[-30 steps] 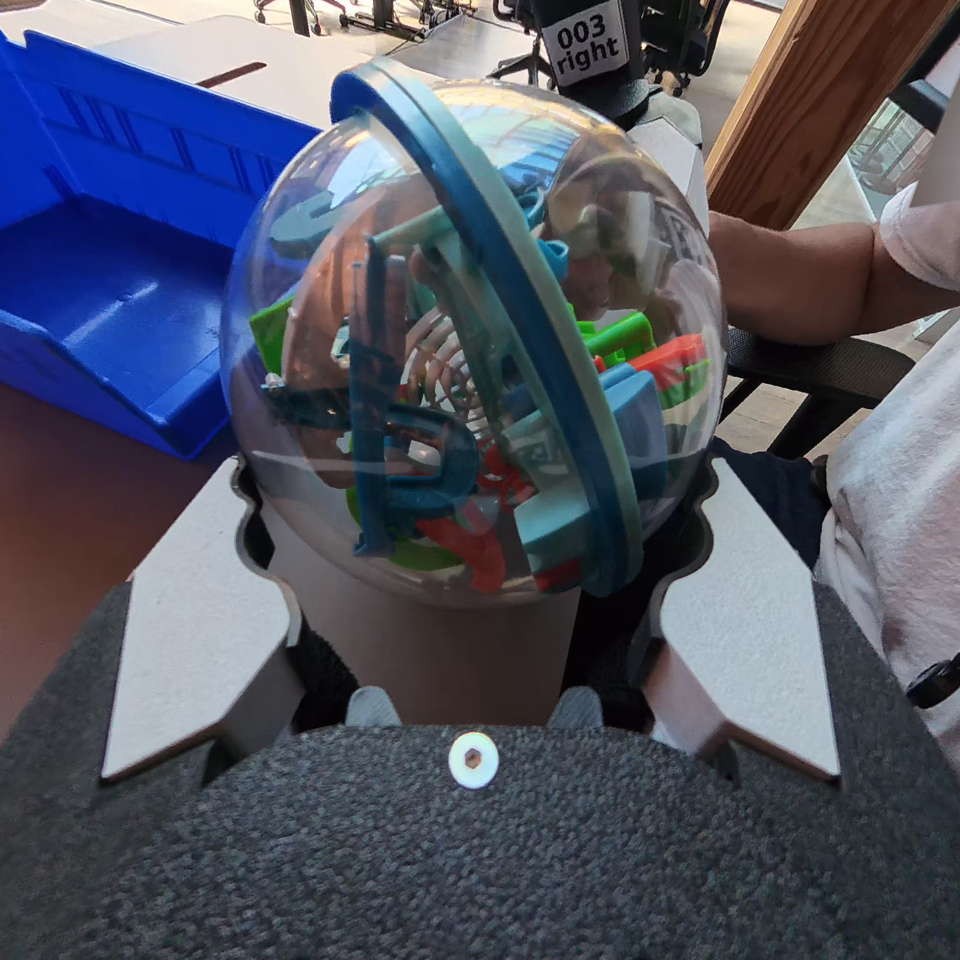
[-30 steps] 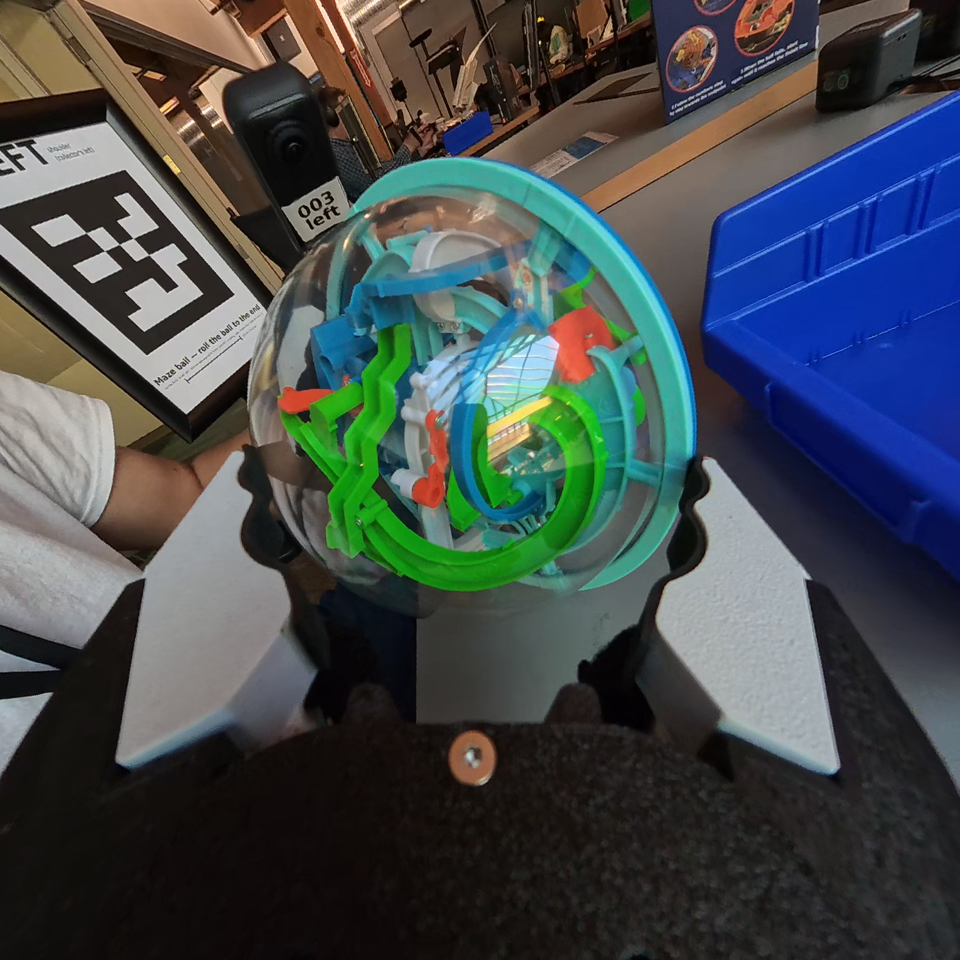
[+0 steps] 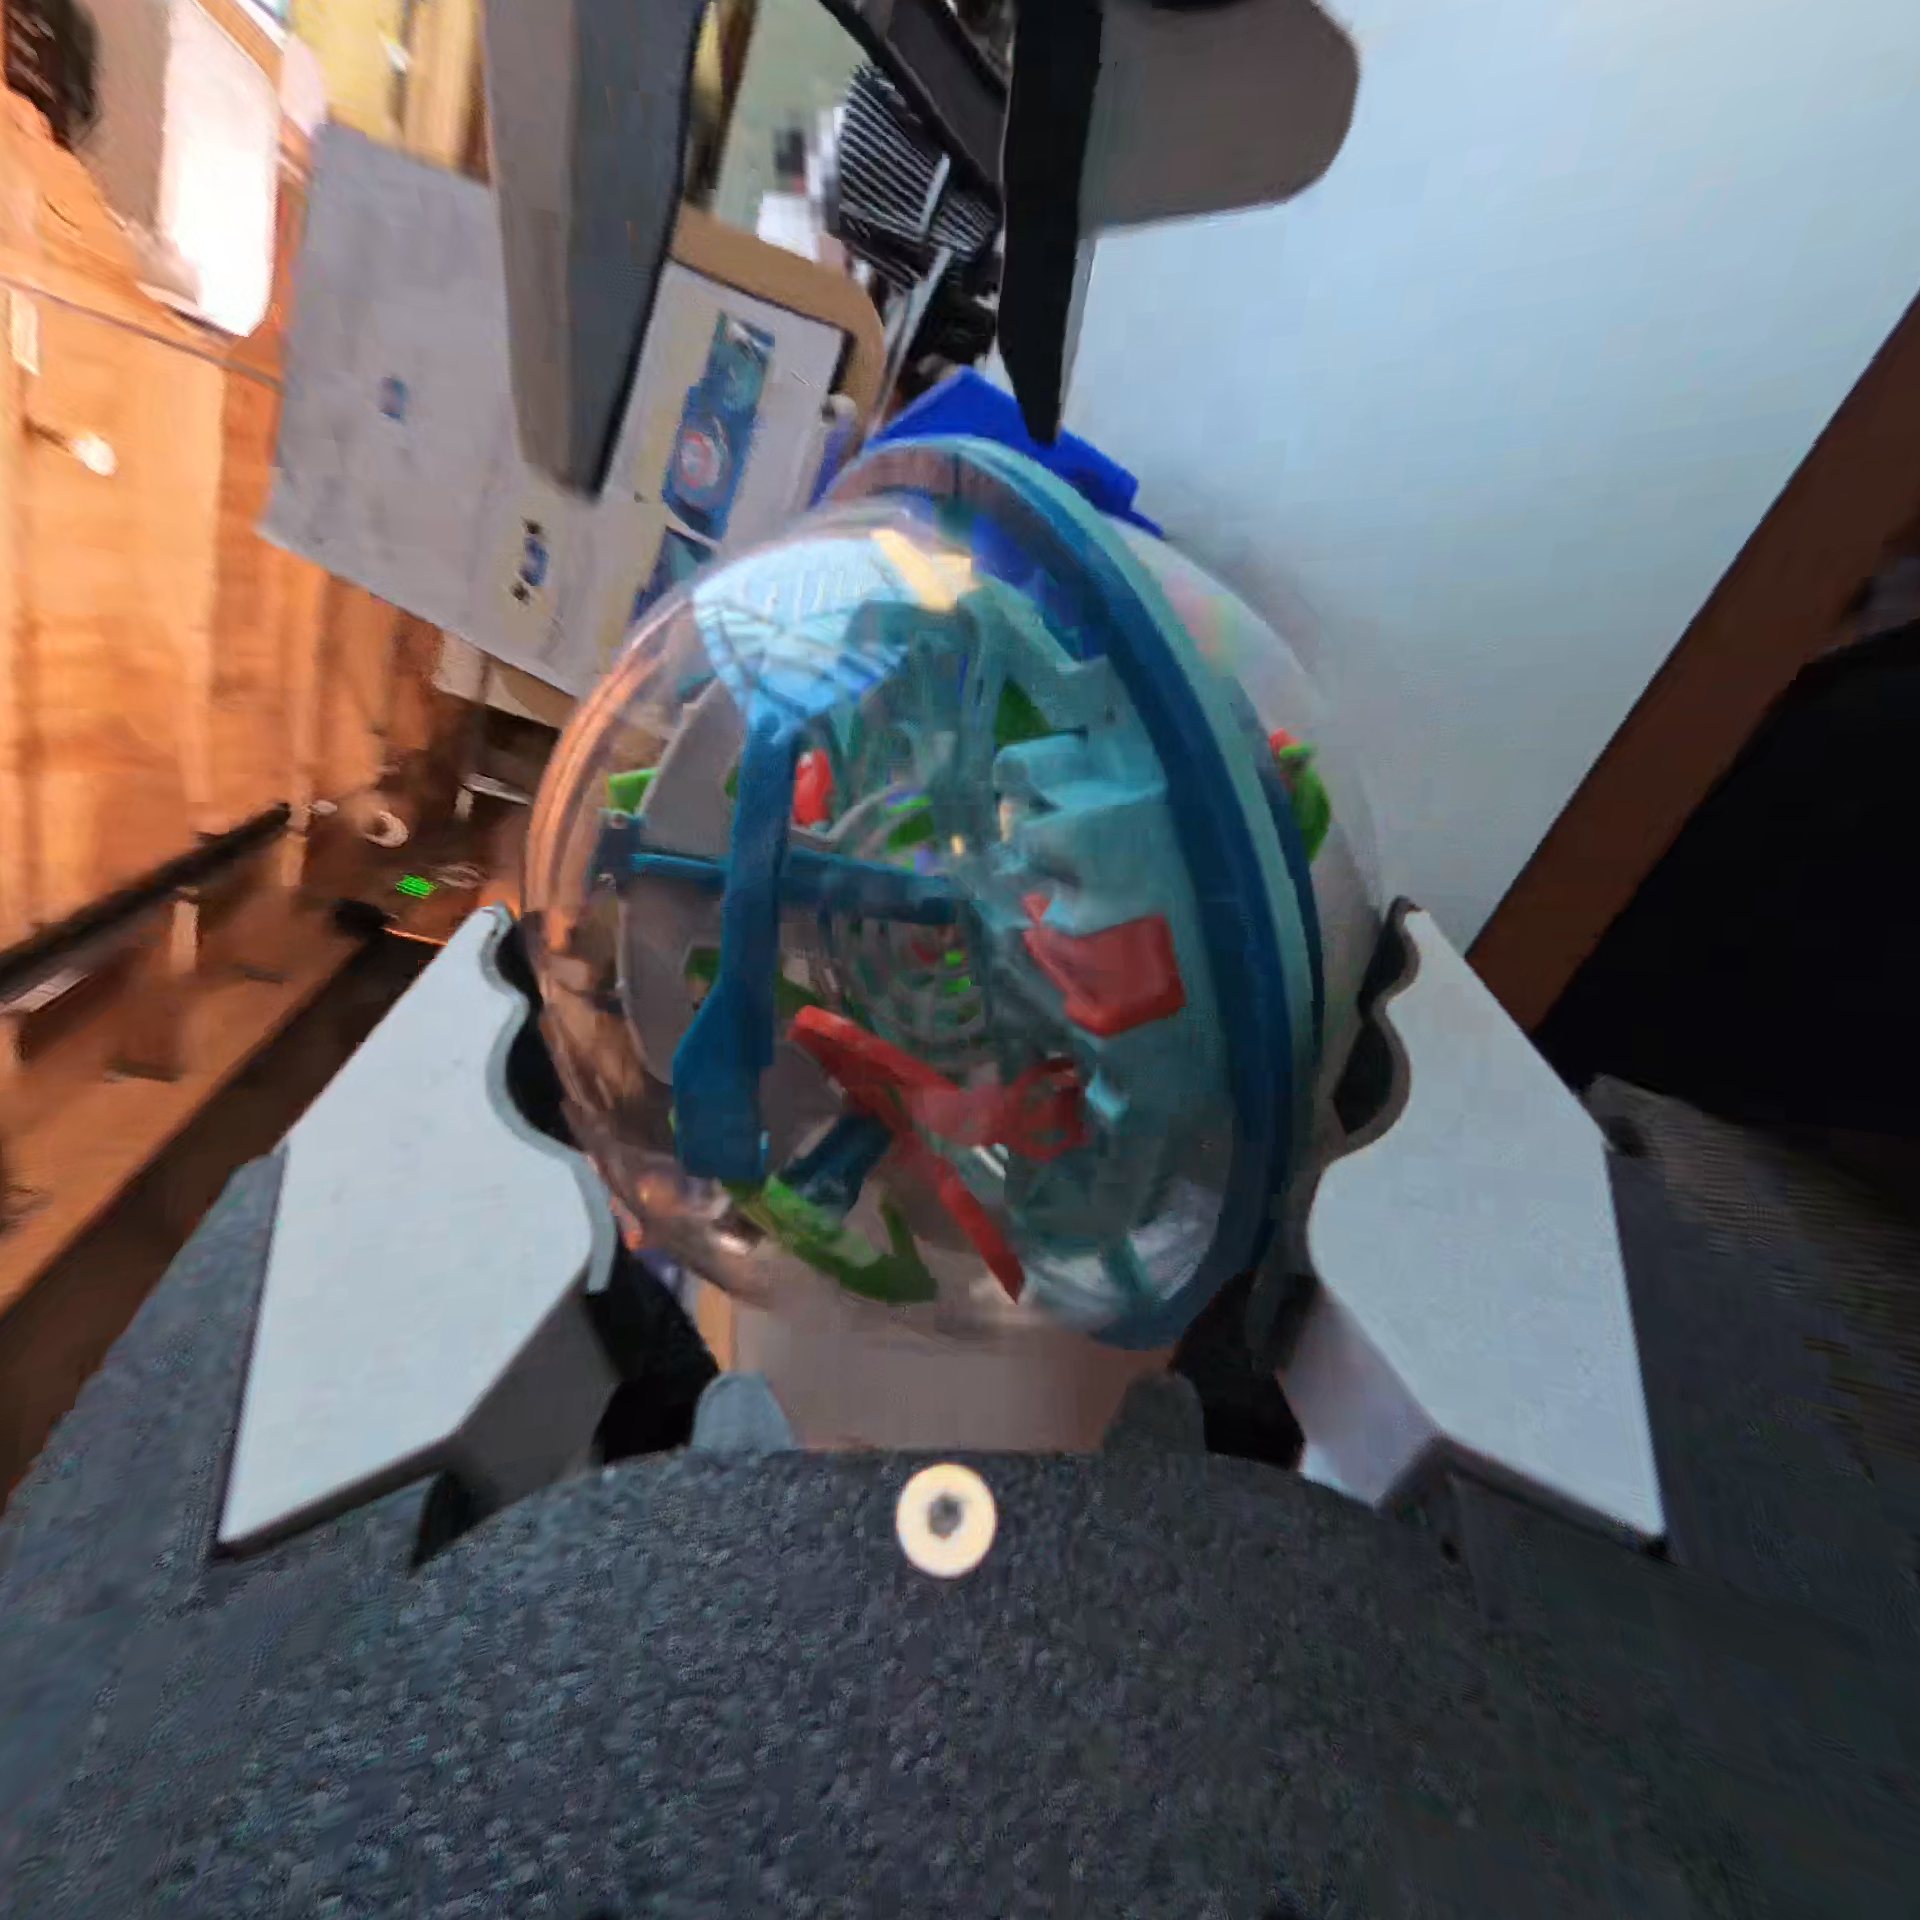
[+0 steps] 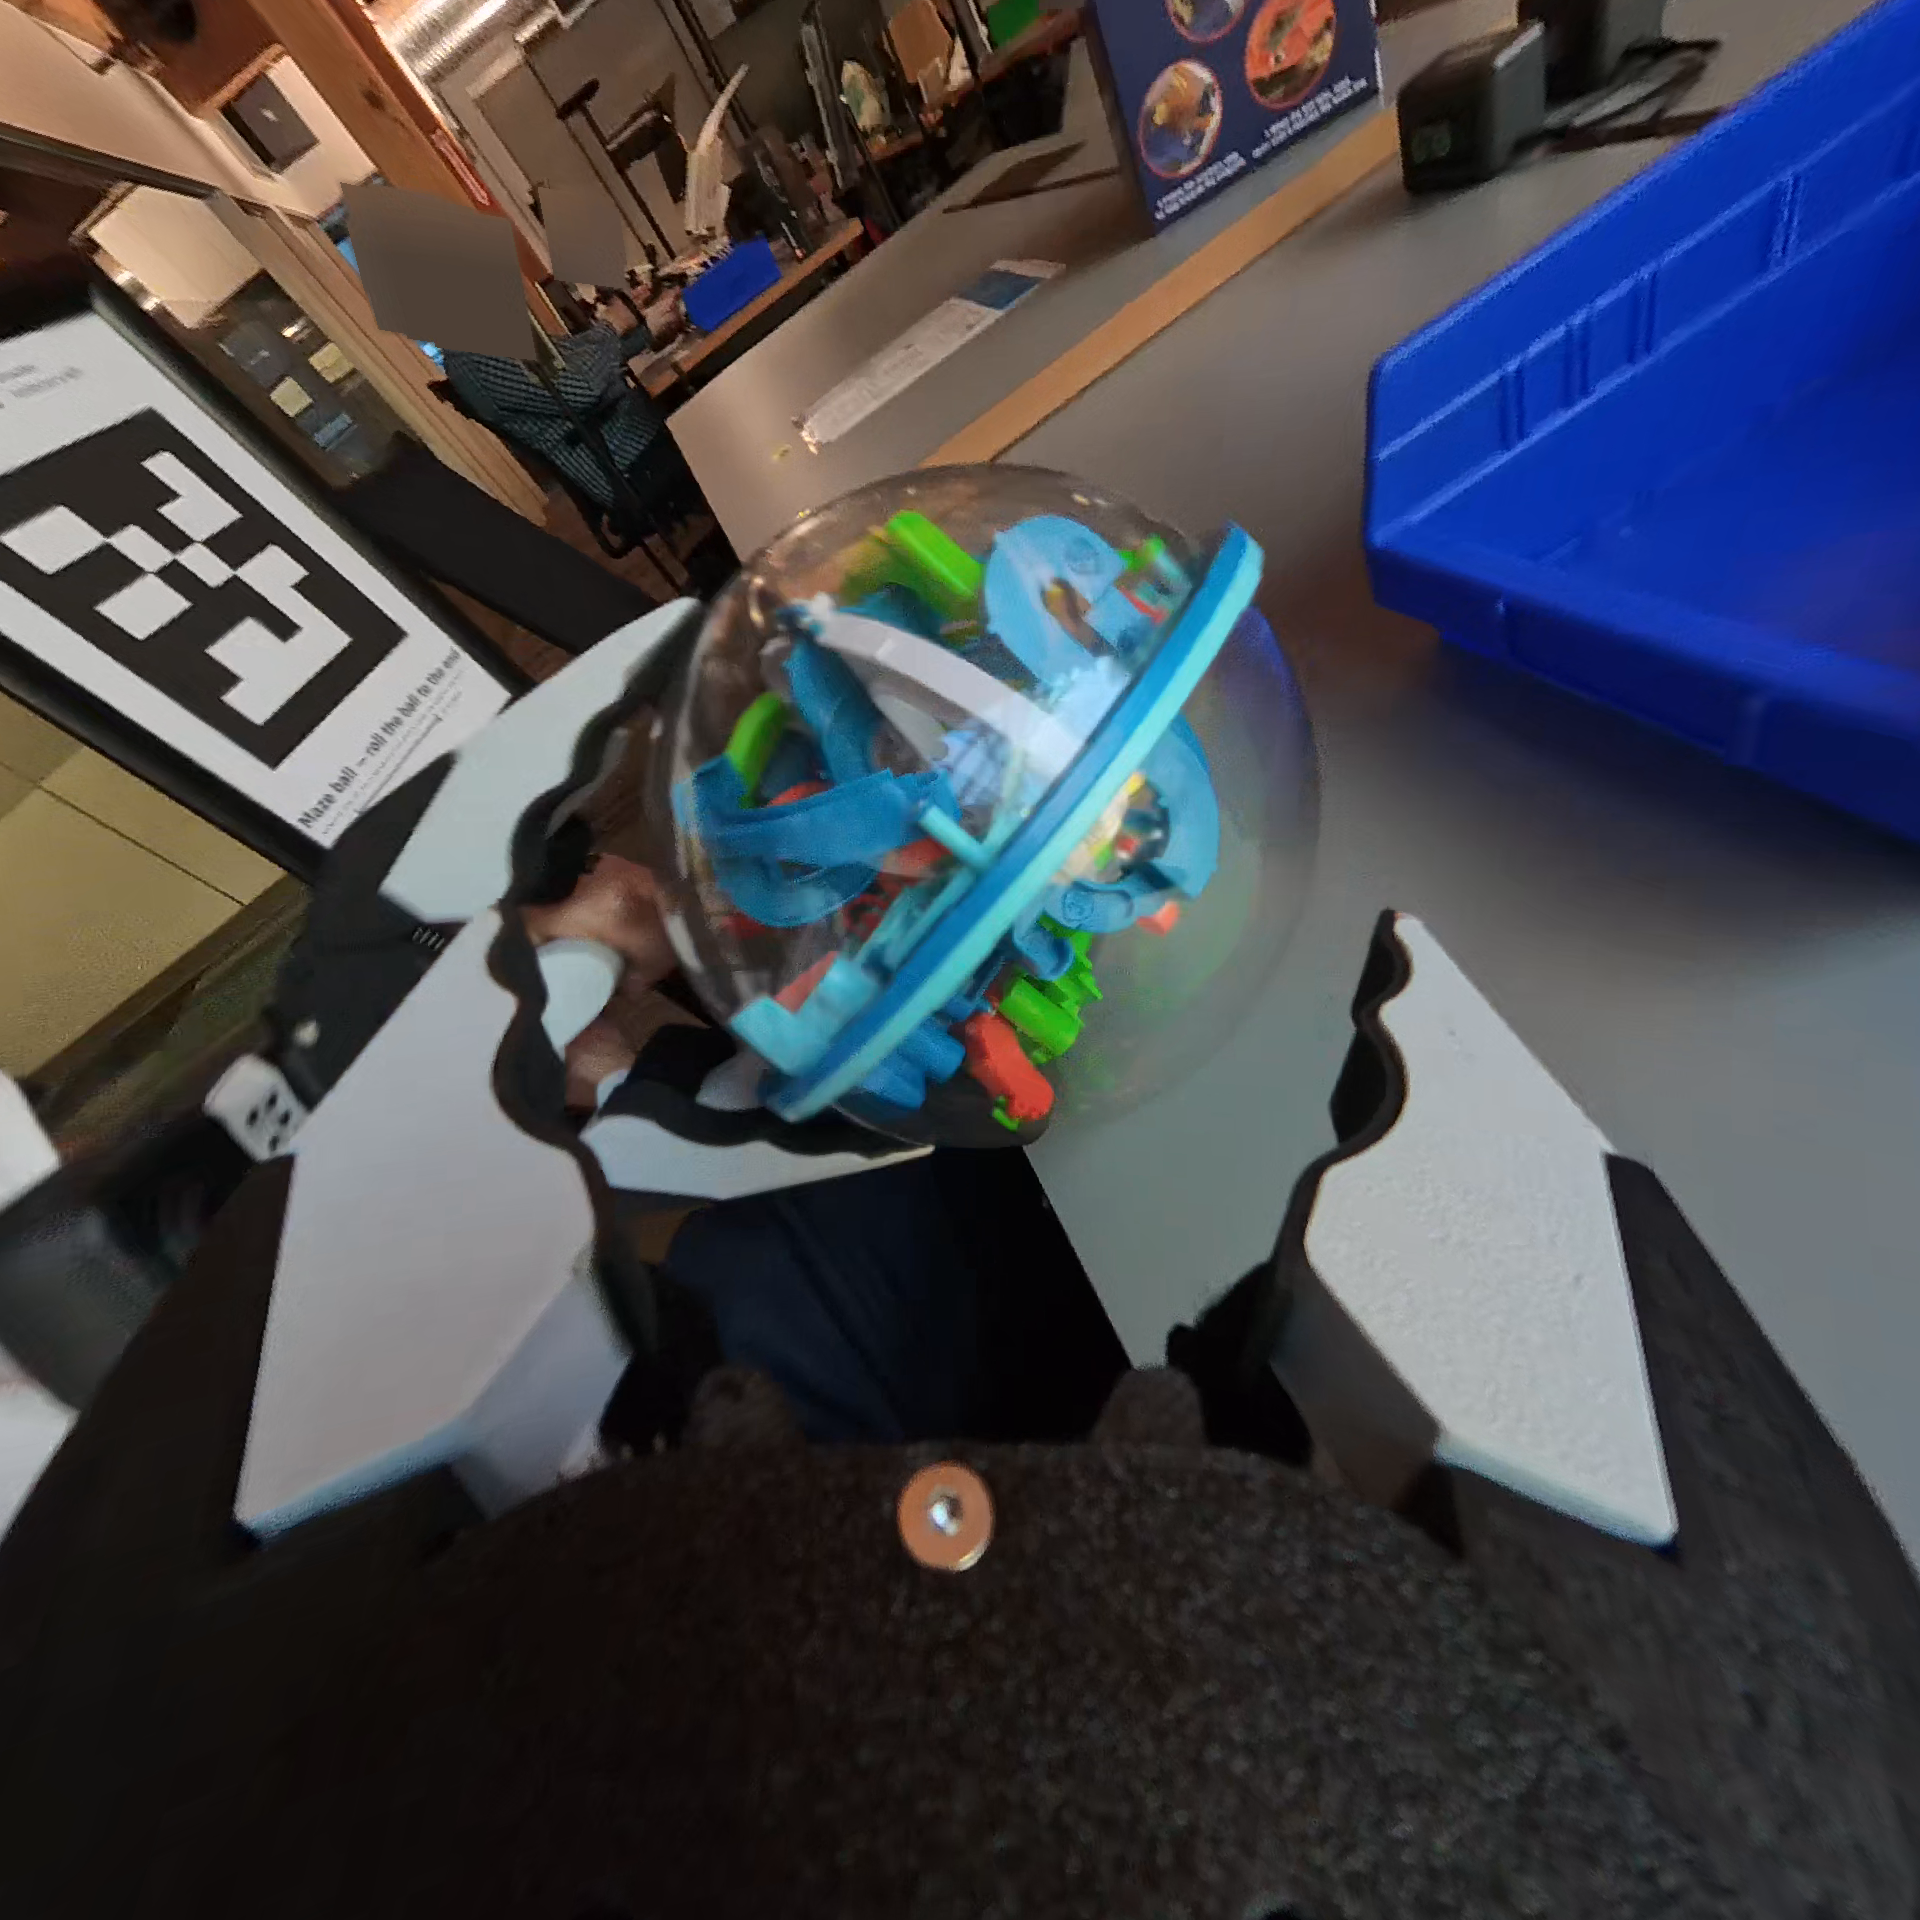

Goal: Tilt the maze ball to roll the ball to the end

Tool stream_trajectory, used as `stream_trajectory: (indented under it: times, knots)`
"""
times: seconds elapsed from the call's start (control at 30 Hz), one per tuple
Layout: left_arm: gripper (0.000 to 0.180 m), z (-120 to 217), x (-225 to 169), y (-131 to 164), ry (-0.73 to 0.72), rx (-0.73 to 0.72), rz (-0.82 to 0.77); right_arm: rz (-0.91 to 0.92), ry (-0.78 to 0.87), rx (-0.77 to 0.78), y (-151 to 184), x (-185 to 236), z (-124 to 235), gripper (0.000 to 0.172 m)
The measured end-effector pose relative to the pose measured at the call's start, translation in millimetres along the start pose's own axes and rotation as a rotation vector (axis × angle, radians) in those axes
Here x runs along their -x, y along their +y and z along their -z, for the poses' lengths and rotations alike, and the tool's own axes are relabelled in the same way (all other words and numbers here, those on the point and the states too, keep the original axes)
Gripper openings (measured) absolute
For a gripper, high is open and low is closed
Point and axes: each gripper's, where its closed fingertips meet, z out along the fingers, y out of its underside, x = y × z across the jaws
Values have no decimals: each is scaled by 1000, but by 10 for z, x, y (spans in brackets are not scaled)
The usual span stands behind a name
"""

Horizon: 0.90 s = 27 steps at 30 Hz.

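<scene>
Both tongs stand spread wide, yet only one has a grip: the left gripper (image 3: 951, 1029) pinches the clear plastic maze ball (image 3: 935, 956) with its blue equator ring, a white fingertip (image 3: 499, 997) pressed to each flank of the sphere. Seen from the right gripper (image 4: 951, 1039), the same ball (image 4: 987, 821) floats between that tool's fingers without touching either; its right fingertip (image 4: 1392, 997) stands well apart from the shell, so this pair is open and holds nothing. Behind the ball in that view, the left gripper's two white fingers (image 4: 582, 707) clasp it from the far side.

One maze ball, two grippers. One blue plastic bin (image 4: 1683, 457) lies on the grey table (image 4: 1558, 1039) to the right, near the ball but apart from it, nothing between them. A framed black-and-white marker board (image 4: 197, 582) stands at left, and a dark blue printed display board (image 4: 1247, 94) sits far back on the table beside a small black box (image 4: 1465, 104).

Only the right view shows the table, bin and boards clearly. From the left view the room is tilted and blurred: wooden panelling (image 3: 135, 675) at left, a pale surface (image 3: 1558, 468) at right, the other gripper's white fingers (image 3: 582, 208) looming above the ball, and a scrap of blue bin (image 3: 977, 416) peeking behind it
</scene>
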Motion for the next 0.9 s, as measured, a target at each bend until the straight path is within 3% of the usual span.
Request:
stream_trajectory:
  times: [0.1,0.13,0.17,0.23,0.33,0.43,0.47,0.57,0.63,0.7,0.73,0.8,0.83,0.9]
  knots:
    - [141,148,-129,-288,-51,-113,-58,-78,-25,58,224,-80,-117,144]
    - [140,178,-134,-322,-38,-128,-36,-119,-73,84,300,-83,-157,149]
    - [135,207,-122,-346,-15,-154,3,-196,-168,106,356,-9,-176,137]
    - [121,291,-64,-344,43,-211,91,-238,-225,114,425,-4,-214,129]
    - [131,441,81,-115,147,-236,332,-208,-228,166,538,-61,-266,89]
    - [130,494,365,427,187,-213,665,-192,-223,152,562,-169,-307,46]
    - [133,445,411,638,226,-190,778,-207,-279,129,501,-132,-284,45]
    - [145,241,463,1055,449,-194,1130,-166,-295,-6,91,-241,-189,75]
    - [151,85,477,1188,618,-224,1341,-74,-243,-62,-170,-249,-240,112]
    - [150,-7,388,1130,838,-270,1495,-22,-230,-3,-172,-65,-502,148]
    - [156,-45,338,1073,910,-274,1539,6,-212,67,-63,7,-679,153]
    - [158,-114,277,951,921,-273,1529,39,-132,197,210,10,-984,154]
    - [159,-147,299,913,861,-271,1497,77,-79,209,258,-55,-1045,154]
    - [159,-130,435,822,748,-287,1418,87,-148,195,234,-44,-1009,155]
